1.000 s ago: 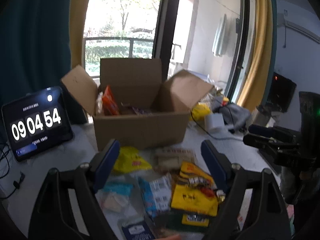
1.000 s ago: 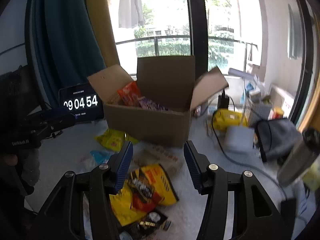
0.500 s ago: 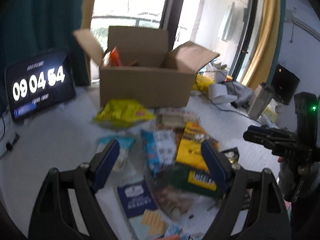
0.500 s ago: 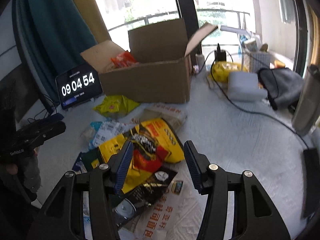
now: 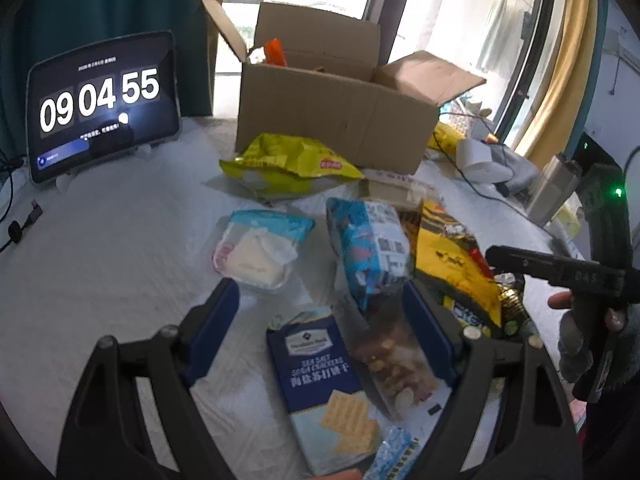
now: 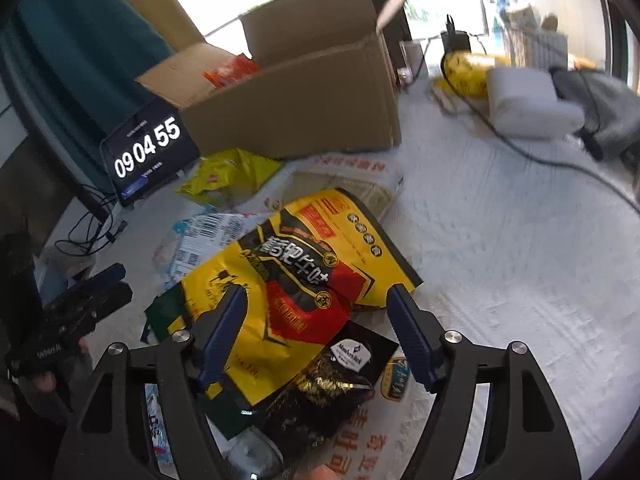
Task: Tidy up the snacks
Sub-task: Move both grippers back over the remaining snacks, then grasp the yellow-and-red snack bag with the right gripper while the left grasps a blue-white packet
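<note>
Table state, left to right: black tablet clock (image 5: 102,106) standing at far left; open brown cardboard box (image 5: 340,108) at far centre with an orange packet (image 5: 275,52) already upright inside; loose snacks spread on the white textured table cover (image 5: 100,248) in front of it. Left gripper (image 5: 320,324) hangs low over the near end of the pile, tongs spread wide and holding nothing; between them lie the dark blue sea-salt cracker packet (image 5: 320,384) and, touching its right edge, a clear bag of brown round snacks (image 5: 394,364). Beyond these: clear tray pack with pale contents and a blue top (image 5: 260,250), blue-and-white wrapped pack (image 5: 370,246), crumpled yellow-green chip bag (image 5: 288,160) just in front of the box. Right gripper (image 6: 316,328) likewise spread and empty, poised over the large yellow, red and black foil pouch (image 6: 296,288), which overlaps a black-and-gold pouch (image 6: 324,384) at its near edge. Judgement: step in hand is choosing and pinching one packet per gripper for transfer to the box. To do well: left side, centre on the cracker packet alone so the clear bag is not caught; close across its narrow width. Right side, take the yellow pouch by a sealed edge or a raised fold, since flat foil will likely slip; lift clear before travelling so the black pouch beneath is not dragged.
</note>
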`<state>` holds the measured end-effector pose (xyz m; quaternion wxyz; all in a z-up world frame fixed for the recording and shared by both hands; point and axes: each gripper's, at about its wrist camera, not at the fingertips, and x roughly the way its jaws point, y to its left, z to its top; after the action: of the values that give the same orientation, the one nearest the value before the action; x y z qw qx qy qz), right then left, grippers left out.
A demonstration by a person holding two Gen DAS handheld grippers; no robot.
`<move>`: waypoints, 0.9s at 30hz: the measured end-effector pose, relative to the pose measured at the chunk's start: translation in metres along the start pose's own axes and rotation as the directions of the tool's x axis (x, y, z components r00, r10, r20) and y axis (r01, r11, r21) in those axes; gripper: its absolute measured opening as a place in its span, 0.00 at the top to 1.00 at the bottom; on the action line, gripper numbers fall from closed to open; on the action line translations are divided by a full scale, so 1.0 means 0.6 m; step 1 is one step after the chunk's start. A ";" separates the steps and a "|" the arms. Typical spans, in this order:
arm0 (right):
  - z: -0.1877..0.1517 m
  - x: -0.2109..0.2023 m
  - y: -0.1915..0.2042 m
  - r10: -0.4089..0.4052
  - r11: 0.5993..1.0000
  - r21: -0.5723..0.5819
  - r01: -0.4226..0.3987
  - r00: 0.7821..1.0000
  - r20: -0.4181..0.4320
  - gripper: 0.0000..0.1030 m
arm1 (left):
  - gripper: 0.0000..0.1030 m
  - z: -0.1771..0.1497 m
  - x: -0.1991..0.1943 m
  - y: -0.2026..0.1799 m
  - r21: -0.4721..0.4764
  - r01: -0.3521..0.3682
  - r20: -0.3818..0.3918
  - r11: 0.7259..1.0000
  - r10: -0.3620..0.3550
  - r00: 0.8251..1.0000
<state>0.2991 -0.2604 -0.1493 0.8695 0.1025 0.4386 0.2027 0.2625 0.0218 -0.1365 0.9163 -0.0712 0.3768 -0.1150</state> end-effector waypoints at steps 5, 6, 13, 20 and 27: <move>0.001 0.041 -0.016 -0.002 0.999 0.043 0.006 0.997 -0.083 0.22 | 0.18 0.003 0.025 -0.007 0.009 -0.002 -0.024 1.000 0.003 1.000; 0.002 0.046 -0.022 0.017 0.998 0.061 -0.012 0.996 -0.093 0.22 | 0.18 0.004 0.031 -0.009 0.008 0.000 -0.031 1.000 0.001 1.000; 0.010 0.068 -0.043 0.132 0.980 0.166 -0.106 0.980 -0.150 0.22 | 0.18 0.006 0.063 -0.011 0.011 -0.011 -0.072 1.000 0.011 0.997; 0.031 0.072 -0.049 0.180 0.969 0.195 -0.153 0.976 -0.126 0.23 | 0.18 0.010 0.066 -0.017 0.039 -0.002 -0.074 0.999 0.005 0.997; 0.046 0.041 -0.030 0.110 0.988 0.110 -0.107 0.994 -0.018 0.68 | 0.18 0.011 0.051 -0.020 0.042 -0.021 -0.064 0.999 0.024 0.998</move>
<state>0.3391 -0.2657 -0.1570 0.8450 0.1712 0.4530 0.2268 0.2863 0.0024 -0.1495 0.9062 -0.0444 0.4046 -0.1145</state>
